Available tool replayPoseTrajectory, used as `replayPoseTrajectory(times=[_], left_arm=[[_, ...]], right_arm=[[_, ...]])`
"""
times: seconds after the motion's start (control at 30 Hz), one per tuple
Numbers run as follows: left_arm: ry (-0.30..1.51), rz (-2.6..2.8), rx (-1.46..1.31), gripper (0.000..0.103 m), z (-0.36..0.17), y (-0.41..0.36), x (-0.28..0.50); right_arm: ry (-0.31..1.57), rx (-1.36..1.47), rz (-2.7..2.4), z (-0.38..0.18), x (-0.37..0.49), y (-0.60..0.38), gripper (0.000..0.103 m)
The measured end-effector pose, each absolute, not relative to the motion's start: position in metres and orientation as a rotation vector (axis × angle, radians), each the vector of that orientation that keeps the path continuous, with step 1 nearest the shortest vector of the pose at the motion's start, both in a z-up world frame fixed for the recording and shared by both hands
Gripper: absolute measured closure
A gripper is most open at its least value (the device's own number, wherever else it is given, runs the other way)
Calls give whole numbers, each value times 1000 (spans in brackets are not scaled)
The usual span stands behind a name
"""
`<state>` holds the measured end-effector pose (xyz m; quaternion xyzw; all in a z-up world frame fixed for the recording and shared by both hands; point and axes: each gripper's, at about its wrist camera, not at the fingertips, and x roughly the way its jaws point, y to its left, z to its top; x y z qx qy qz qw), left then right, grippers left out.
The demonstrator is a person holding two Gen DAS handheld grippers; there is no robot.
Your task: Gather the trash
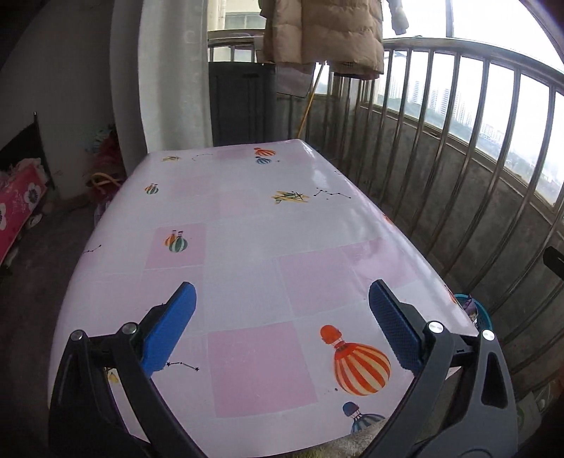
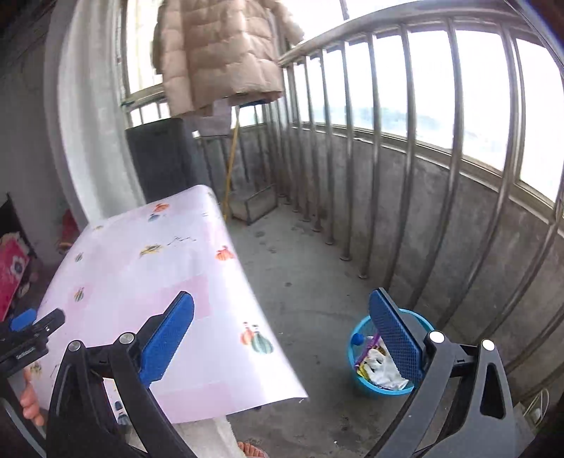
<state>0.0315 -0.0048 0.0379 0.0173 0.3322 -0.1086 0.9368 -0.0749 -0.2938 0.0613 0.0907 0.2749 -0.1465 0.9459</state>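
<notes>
Landmark: the counter (image 1: 246, 246), covered in a pink-and-white checked cloth printed with balloons.

To the counter's left, on the floor by the wall, lies red flowered bedding (image 1: 17, 208), with a heap of bright cloth (image 1: 104, 165) just beyond it. Behind the counter's far edge stands a dark cabinet (image 1: 243, 102); a beige coat (image 1: 324, 31) hangs above and to the cabinet's right, and a yellow stick (image 1: 308, 102) leans beneath the coat.

The left tool (image 1: 282, 327) hovers over the counter's near end, its blue pads spread wide with nothing between them. In the right wrist view the left tool (image 2: 28, 327) shows at the counter's near left corner, with fingers (image 2: 30, 401) of a hand under it.

The right tool (image 2: 282, 334) hangs past the counter's right edge, above the concrete floor (image 2: 310, 282), its blue pads also spread wide and holding nothing.

To the counter's right, on the floor and near the railing (image 2: 405, 148), stands a blue bin (image 2: 356, 377). The trash (image 2: 380, 366) lies inside it: white crumpled plastic, yellow wrappers and a blue-and-purple piece. The right tool's right pad overlaps the bin in this view. In the left wrist view only the bin's rim (image 1: 472, 310) peeks past the counter's right edge.
</notes>
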Motion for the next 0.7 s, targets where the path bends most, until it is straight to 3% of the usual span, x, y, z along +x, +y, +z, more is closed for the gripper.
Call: replayPoseTrajectory(times=[0.3,0.53,0.7], left_arm=[[781,-133,-7,9,23,22,6],[859,-91,14,9,11,22,1],[924,-89,19,9,5,9,10]], right_arm=[[697,77,-219,50,-65,-212,6],[912,-75,-371,18,-57,-205,6],[965,-1,-416,10,-63,-227,6]])
